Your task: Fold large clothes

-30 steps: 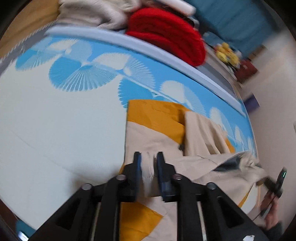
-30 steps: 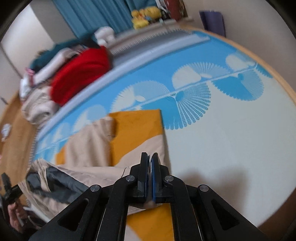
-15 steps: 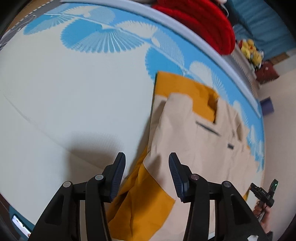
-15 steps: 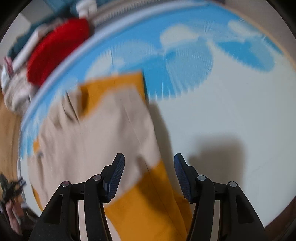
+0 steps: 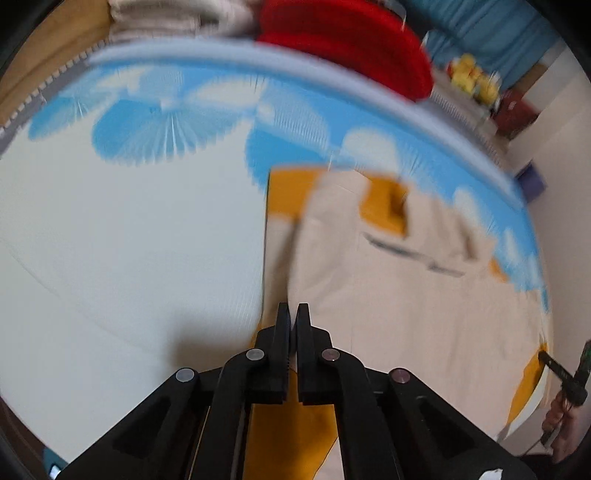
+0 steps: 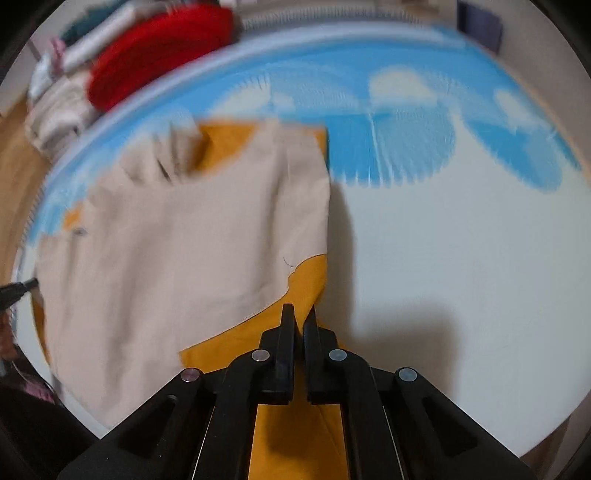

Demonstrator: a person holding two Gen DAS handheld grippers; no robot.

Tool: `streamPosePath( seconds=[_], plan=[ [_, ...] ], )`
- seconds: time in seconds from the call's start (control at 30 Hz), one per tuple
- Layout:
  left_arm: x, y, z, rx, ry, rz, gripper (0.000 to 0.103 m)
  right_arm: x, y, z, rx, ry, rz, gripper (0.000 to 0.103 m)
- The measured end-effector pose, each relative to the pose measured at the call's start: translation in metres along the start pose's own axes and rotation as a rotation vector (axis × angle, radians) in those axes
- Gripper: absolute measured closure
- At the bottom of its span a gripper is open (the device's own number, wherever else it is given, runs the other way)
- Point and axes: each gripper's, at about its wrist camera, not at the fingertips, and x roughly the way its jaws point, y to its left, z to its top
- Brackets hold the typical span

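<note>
The left claw [image 5: 293,314] has its fingers drawn almost together, only a thin slit between them, where half a second ago they stood wide apart over the cloth. It sits at the near left edge of the garment [image 5: 406,314], right where beige meets mustard; whether a fold of cloth is actually pinched in the slit the blur does not let me tell.

The garment — a large beige-and-mustard piece — lies spread flat on the mat [image 5: 129,258], its far edge against the mat's blue fan pattern. Beyond that edge, past the mat's border, are a red bundle [image 5: 347,40] and a pile of pale clothes [image 5: 177,16].

The right claw [image 6: 298,317] has made the same change: open half a second ago, now narrowed to a slim gap. It sits over the mustard corner at the near right edge of the garment, and again I cannot tell if fabric is caught between the fingers.

Judging from this, one fold has just been laid down and released, and both claws have closed on the near edge — likely the start of the next fold, carrying that edge toward the far side.
</note>
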Motion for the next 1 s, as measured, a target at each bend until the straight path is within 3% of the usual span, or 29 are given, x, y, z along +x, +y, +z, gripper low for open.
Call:
streamPosePath(
  seconds=[0.2, 0.27, 0.37, 0.4, 0.43, 0.47, 0.53, 0.6, 0.67, 0.73, 0.8, 0.87, 0.9, 0.93, 1.0],
  plan=[
    [-0.024, -0.009, 0.025, -0.003, -0.176, 0.032, 0.102, -0.037, 0.005, 0.026, 0.029, -0.246, -0.014, 0.1],
    [-0.02, -0.01, 0.035, -0.013, -0.216, 0.059, 0.102, -0.03, 0.011, 0.039, 0.038, -0.29, -0.034, 0.1],
    [-0.004, -0.008, 0.049, -0.033, -0.258, 0.138, 0.094, -0.006, 0.015, 0.057, 0.08, -0.304, -0.097, 0.099],
    [0.003, -0.008, 0.054, -0.033, -0.259, 0.161, 0.092, 0.006, 0.016, 0.062, 0.088, -0.289, -0.131, 0.098],
    [0.011, -0.005, 0.056, -0.044, -0.226, 0.17, 0.072, 0.018, 0.018, 0.065, 0.091, -0.261, -0.15, 0.092],
    [0.018, -0.003, 0.056, -0.058, -0.18, 0.153, 0.063, 0.032, 0.017, 0.067, 0.096, -0.215, -0.179, 0.085],
    [0.02, 0.0, 0.049, -0.072, -0.116, 0.081, 0.063, 0.056, 0.016, 0.064, 0.109, -0.108, -0.218, 0.078],
    [0.018, -0.012, 0.042, -0.006, -0.08, 0.025, 0.063, 0.062, 0.013, 0.059, 0.128, -0.053, -0.202, 0.076],
    [0.028, -0.025, 0.032, 0.093, 0.01, -0.018, 0.063, 0.068, 0.009, 0.051, 0.124, 0.012, -0.206, 0.053],
    [0.043, -0.032, 0.019, 0.163, 0.089, 0.007, 0.063, 0.078, 0.002, 0.037, 0.123, 0.11, -0.207, 0.049],
    [0.057, -0.038, 0.008, 0.215, 0.16, 0.029, 0.063, 0.092, -0.007, 0.018, 0.13, 0.235, -0.204, 0.049],
    [0.066, -0.036, 0.0, 0.241, 0.209, 0.057, 0.063, 0.093, -0.014, 0.011, 0.159, 0.246, -0.173, 0.056],
    [0.07, -0.033, -0.005, 0.25, 0.236, 0.091, 0.063, 0.091, -0.015, 0.01, 0.166, 0.234, -0.154, 0.065],
    [0.073, -0.029, -0.009, 0.256, 0.255, 0.122, 0.063, 0.089, -0.014, 0.011, 0.164, 0.226, -0.147, 0.09],
    [0.079, -0.018, -0.016, 0.256, 0.287, 0.211, 0.061, 0.079, -0.013, 0.014, 0.169, 0.179, -0.151, 0.098]
  ],
)
